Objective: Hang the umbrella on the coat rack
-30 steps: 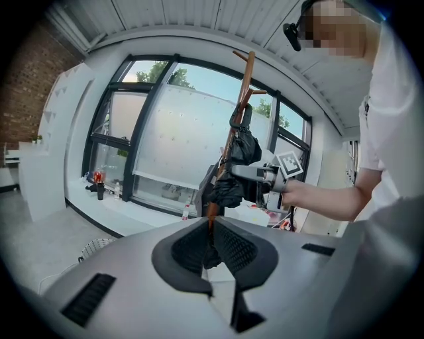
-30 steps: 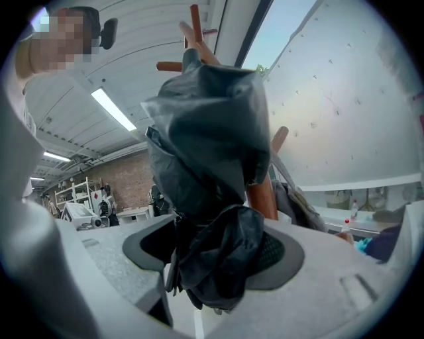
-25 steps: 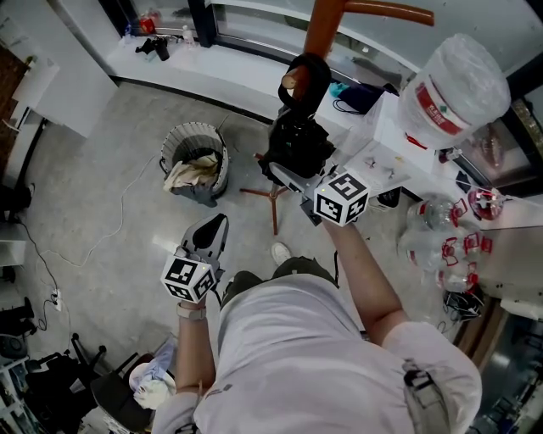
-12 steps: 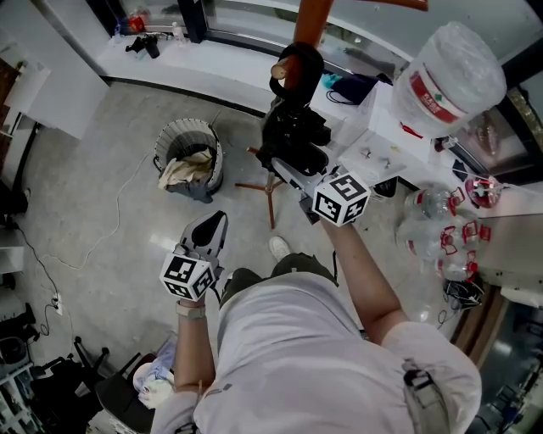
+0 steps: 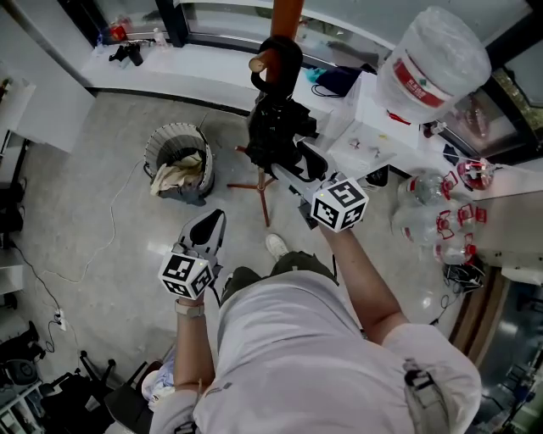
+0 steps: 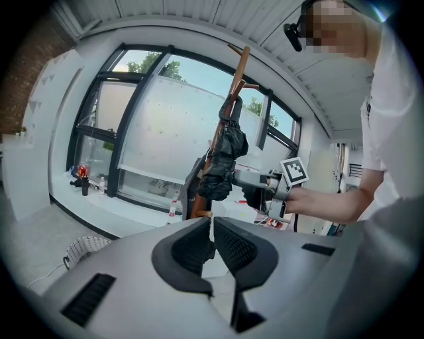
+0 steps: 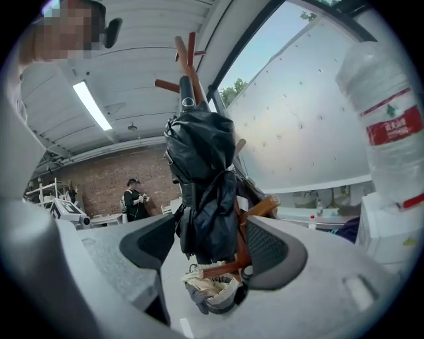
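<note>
Right gripper [image 7: 212, 251] jaws are opening around the black umbrella [image 5: 276, 136], seemingly hooked on the coat rack [image 5: 287, 13]; left gripper [image 6: 212, 238] closed, empty; next, back away cleanly.

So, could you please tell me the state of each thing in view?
umbrella: folded, hanging from a rack peg.
coat rack: upright.
right hand-held gripper: jaws opening, umbrella between them.
left hand-held gripper: jaws together, empty.
wastebasket: upright, partly filled.

Grey floor [image 5: 76, 203], waste basket [image 5: 178, 163], white cable [image 5: 111, 229], coat rack legs [image 5: 265, 203]
</note>
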Action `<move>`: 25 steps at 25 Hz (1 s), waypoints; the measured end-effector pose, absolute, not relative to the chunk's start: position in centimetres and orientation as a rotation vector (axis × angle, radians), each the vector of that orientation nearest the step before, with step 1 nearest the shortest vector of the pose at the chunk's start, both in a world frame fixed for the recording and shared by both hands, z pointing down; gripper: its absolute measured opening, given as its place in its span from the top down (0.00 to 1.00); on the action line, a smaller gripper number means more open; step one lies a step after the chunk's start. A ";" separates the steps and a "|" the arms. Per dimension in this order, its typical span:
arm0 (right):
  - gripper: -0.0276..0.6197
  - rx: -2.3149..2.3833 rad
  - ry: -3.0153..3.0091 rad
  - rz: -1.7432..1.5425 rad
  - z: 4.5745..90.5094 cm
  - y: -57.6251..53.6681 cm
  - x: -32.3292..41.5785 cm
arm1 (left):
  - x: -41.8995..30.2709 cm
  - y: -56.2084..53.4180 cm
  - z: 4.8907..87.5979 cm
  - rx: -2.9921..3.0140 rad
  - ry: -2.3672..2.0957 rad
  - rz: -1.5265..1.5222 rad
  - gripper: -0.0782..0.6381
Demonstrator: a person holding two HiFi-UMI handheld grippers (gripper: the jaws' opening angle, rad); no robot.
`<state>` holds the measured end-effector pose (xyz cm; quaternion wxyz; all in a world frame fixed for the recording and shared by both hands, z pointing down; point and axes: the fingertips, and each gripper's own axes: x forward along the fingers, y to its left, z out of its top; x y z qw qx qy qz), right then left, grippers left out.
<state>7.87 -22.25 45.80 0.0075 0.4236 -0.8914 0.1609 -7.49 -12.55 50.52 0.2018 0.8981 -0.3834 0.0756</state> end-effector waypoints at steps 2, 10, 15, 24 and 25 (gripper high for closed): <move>0.45 1.338 -2.782 0.503 45.7 -21.5 8.2 | -7.1 -12.7 50.4 2.522 -1.048 0.212 0.89; 0.57 1.362 -2.770 0.455 45.0 -17.9 8.7 | -5.6 -13.6 49.5 2.582 -0.970 0.197 0.89; 0.67 1.372 -2.774 0.408 44.0 -15.8 9.1 | -4.3 -14.1 48.6 2.618 -0.931 0.190 0.89; 0.69 1.365 -2.786 0.377 42.9 -12.0 8.2 | -2.5 -13.5 46.5 2.689 -0.851 0.178 0.89; 0.69 1.367 -2.787 0.382 42.9 -11.6 8.0 | -2.3 -13.4 46.2 2.695 -0.845 0.176 0.89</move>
